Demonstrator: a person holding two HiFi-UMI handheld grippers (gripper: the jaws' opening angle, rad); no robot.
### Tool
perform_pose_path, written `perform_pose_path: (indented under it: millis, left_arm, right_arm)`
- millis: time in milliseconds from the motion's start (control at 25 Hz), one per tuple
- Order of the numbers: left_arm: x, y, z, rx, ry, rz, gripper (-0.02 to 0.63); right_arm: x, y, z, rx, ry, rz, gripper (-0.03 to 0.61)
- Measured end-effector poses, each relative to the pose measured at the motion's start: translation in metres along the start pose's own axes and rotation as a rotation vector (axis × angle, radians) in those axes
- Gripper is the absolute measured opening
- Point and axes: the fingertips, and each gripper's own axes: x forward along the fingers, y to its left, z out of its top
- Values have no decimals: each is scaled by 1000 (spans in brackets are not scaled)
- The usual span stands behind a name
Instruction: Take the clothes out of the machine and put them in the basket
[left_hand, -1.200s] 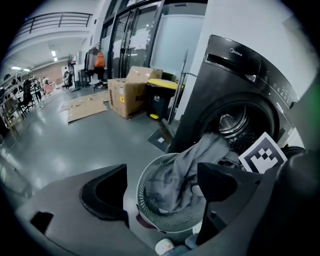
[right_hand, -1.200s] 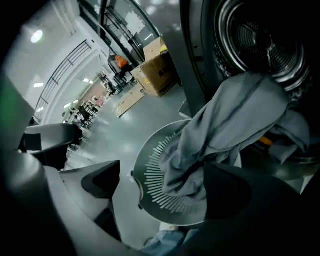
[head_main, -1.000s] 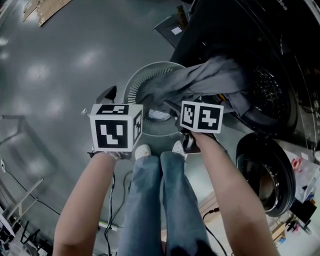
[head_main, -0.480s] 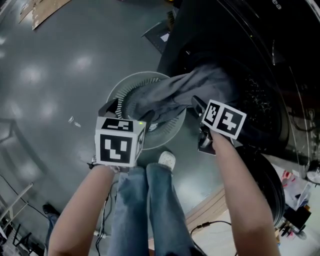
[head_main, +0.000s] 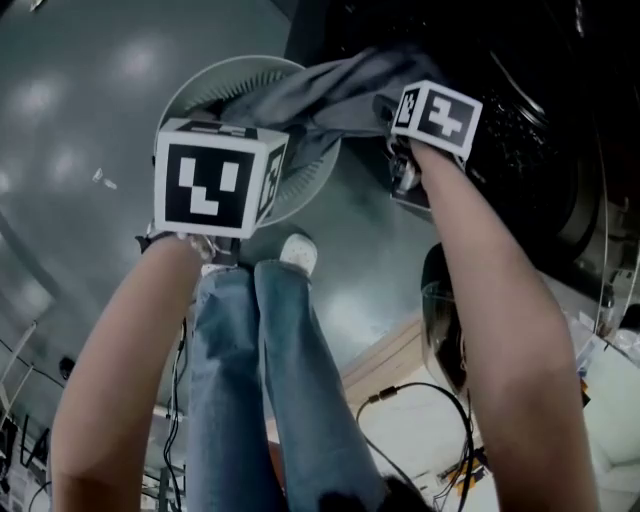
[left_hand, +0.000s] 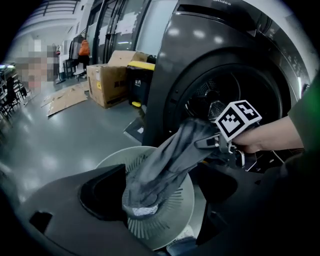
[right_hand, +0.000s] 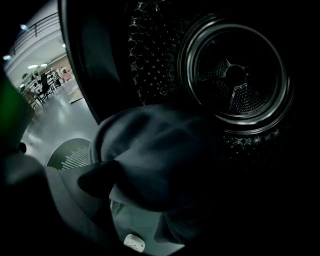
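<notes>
A long grey garment (head_main: 320, 90) stretches from the dark drum of the machine (head_main: 530, 110) down into the round pale basket (head_main: 185, 90). In the left gripper view its lower end (left_hand: 150, 185) lies in the basket (left_hand: 175, 225), between the spread jaws of my left gripper (left_hand: 160, 197), and no pad presses on it. My right gripper (head_main: 390, 105) is at the drum mouth by the garment's upper end. Its jaws have just been opening. The cloth (right_hand: 165, 150) bulges right in front of and between them, loose. The right-hand jaw is lost in the dark.
The machine's round door (head_main: 445, 320) hangs open at the right, close to my right arm. My legs and a white shoe (head_main: 298, 255) stand beside the basket. Cables (head_main: 420, 400) lie on the floor. Cardboard boxes (left_hand: 107, 82) and a black bin (left_hand: 137, 80) stand farther off.
Both grippers have moved towards the machine: the right one from beside the basket up to the drum mouth, the left one over the basket's rim. The garment still spans drum and basket.
</notes>
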Motion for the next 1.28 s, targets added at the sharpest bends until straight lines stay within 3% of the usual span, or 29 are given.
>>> perform_pose_path:
  millis: [320,560,600,800,840,960,1280]
  left_arm:
    - [31,-21,17,11,-4,-20,426]
    - [32,-20,26,44,2,-22,425]
    - [31,-18,24,41,7,-18,425]
    - [19,-16,17,38,7,-21,426]
    - [16,-15,15,45,7,-21,426]
    - [3,-11,9,61,8,-18,426]
    - [-38,2,16,87,-50,-23,425]
  right_arm:
    - [36,0,9,57,44,14,554]
    - [45,0,7,108,22,48,545]
    - [43,-2,5,93,37,32,515]
    - [21,-10,0,-100,85,-72,192]
    - [16,-10,0,-98,86,-67,161]
    - [1,-7,-1,-49,74,-34,140]
    - [-63,30,-2,-55,-55,48,138]
